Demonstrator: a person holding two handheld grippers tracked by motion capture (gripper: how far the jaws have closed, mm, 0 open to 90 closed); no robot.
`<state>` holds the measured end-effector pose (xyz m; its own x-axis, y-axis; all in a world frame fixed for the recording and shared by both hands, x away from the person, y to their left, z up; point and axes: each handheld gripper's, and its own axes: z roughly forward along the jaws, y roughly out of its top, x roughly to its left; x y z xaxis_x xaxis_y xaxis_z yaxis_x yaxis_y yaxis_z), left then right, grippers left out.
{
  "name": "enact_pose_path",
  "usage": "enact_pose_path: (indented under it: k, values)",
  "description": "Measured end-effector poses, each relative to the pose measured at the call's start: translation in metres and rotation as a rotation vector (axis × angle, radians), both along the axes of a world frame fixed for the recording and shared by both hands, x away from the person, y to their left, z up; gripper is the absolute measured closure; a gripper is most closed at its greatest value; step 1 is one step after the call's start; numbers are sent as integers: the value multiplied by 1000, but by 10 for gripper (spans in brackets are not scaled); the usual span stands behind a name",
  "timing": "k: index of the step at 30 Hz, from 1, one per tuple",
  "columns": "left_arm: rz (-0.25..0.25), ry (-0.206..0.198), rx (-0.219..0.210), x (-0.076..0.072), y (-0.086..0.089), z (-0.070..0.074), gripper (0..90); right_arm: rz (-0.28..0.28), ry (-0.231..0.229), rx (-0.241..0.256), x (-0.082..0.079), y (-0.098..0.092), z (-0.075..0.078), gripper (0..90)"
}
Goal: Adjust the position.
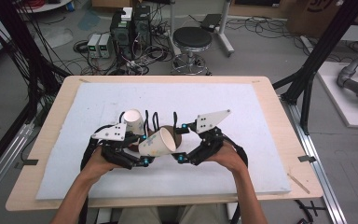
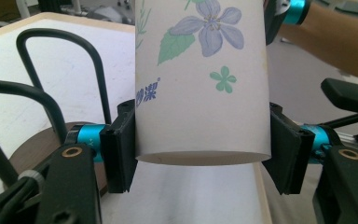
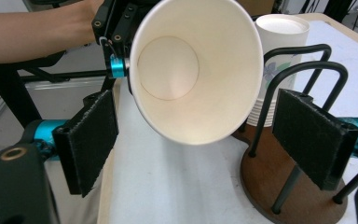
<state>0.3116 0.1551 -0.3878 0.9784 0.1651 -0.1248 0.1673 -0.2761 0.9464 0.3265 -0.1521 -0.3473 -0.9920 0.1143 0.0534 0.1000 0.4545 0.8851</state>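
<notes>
A white paper cup (image 1: 158,142) with blue flowers (image 2: 200,93) lies sideways above the table, and my left gripper (image 1: 145,149) (image 2: 200,154) is shut on it near its base. The cup's open mouth (image 3: 196,70) faces my right gripper (image 1: 182,143) (image 3: 203,140), which stands open. Its pads (image 3: 91,140) flank the cup's rim and look apart from it. A stack of upside-down paper cups (image 1: 134,122) (image 3: 279,51) stands by a rack of black wire loops (image 3: 303,74) on a round brown base (image 3: 298,200) (image 1: 173,132).
A white foam board (image 1: 242,116) covers the wooden table (image 1: 284,135). The rack's loops (image 2: 60,60) rise just beyond and left of the held cup. A stool (image 1: 192,39) and computer boxes (image 1: 130,28) stand on the floor past the far edge.
</notes>
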Motion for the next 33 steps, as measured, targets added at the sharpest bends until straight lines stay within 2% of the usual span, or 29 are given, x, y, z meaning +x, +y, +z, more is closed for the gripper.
enact_pose_path:
  k: [5, 16, 26, 33]
  values:
    - [6, 5, -10, -2, 1, -2, 360, 1, 6, 7, -1, 1, -4, 150]
    - [2, 8, -79, -3, 5, -5, 360, 13, 17, 46, -2, 2, -11, 150]
    - [-4, 4, -93, -4, 5, -5, 360, 24, 33, 121, -3, 7, -21, 151]
    - [-17, 4, -101, -4, 1, -6, 360, 43, 39, 148, -3, 11, -23, 150]
